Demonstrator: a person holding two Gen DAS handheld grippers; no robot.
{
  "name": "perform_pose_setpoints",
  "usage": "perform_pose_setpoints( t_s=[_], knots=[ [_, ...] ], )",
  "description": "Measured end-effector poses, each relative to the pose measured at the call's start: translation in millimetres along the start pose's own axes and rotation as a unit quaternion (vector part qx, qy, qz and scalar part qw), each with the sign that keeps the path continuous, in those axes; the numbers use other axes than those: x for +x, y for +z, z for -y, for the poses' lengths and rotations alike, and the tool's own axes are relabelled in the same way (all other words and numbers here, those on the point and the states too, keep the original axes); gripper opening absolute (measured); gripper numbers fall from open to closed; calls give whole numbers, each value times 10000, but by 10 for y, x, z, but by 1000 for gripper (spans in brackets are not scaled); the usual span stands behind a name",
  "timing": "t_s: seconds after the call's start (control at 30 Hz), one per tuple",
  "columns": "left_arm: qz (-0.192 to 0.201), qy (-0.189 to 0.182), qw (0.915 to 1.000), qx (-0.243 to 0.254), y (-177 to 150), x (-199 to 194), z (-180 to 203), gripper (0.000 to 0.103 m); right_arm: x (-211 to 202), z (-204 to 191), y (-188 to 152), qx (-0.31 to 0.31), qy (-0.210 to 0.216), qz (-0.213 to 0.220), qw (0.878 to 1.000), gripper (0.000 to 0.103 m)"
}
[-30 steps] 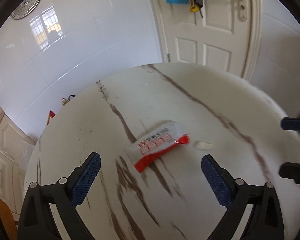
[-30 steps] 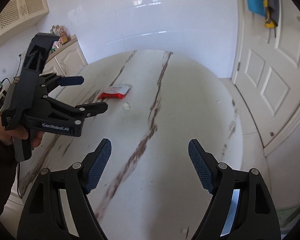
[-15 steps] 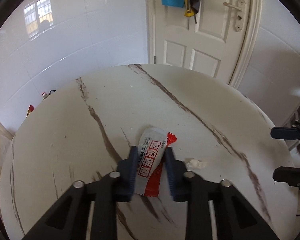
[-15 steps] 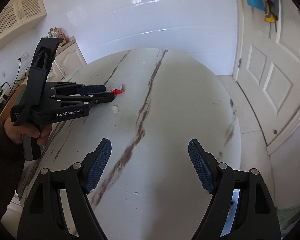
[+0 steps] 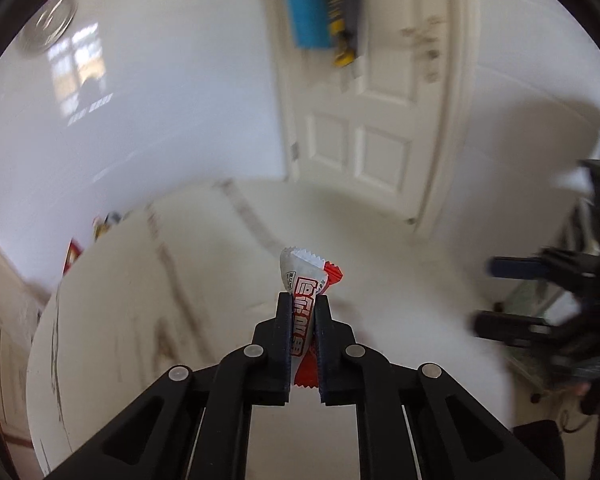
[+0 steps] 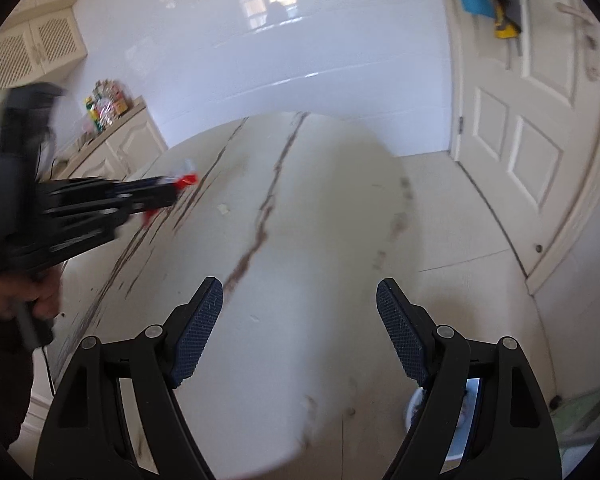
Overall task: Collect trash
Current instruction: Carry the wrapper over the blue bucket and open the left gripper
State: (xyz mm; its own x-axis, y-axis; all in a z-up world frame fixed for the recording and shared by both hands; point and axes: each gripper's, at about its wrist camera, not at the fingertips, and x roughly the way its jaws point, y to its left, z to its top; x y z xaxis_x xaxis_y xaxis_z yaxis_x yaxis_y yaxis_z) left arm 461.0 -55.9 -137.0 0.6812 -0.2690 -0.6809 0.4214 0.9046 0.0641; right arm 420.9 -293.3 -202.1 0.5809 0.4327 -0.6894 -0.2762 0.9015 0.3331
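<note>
The left gripper (image 5: 302, 312) clenches the crinkled red-and-white plastic wrapper (image 5: 305, 280) above the white marble tabletop (image 5: 172, 304) for carrying off (right gripper (image 6: 300, 300) gapes empty).

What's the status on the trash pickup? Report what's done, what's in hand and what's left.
Done: the red-and-white snack wrapper is off the marble table, clamped in the left gripper. In hand: that wrapper, not yet binned; no bin clearly shows. Left: a small white scrap lies on the table, and the right gripper is open and empty.
</note>
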Motion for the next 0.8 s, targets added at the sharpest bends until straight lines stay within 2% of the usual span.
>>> perform_pose_setpoints(
  t_s=[0.07, 0.17, 0.3, 0.37, 0.53, 0.73, 0.8],
  knots=[
    [172, -124, 9996, 168, 73, -190, 357, 6, -198, 152, -88, 119, -75, 122, 9998, 77],
    [289, -503, 9977, 361, 148, -350, 941, 6, -505, 487, -261, 329, -397, 296, 9982, 77],
    [300, -747, 9938, 770, 146, -230, 1729, 6, -716, 1011, -599, 607, -922, 254, 9936, 81],
    [96, -994, 9919, 782, 116, 16, 2010, 6, -676, 1329, -842, 864, -1005, 100, 9911, 81],
    [-604, -1204, 9868, 895, -99, 941, 2564, 6, -276, 2141, -1494, 1543, -1185, -490, 9797, 80],
    [-1597, -1201, 9764, 817, -471, 2285, 2753, 6, 484, 3104, -2301, 2224, -1246, -1274, 9585, 77],
    [-1964, -1179, 9702, 791, -621, 2758, 2768, 6, 774, 3417, -2562, 2444, -1302, -1512, 9489, 71]
  ],
)
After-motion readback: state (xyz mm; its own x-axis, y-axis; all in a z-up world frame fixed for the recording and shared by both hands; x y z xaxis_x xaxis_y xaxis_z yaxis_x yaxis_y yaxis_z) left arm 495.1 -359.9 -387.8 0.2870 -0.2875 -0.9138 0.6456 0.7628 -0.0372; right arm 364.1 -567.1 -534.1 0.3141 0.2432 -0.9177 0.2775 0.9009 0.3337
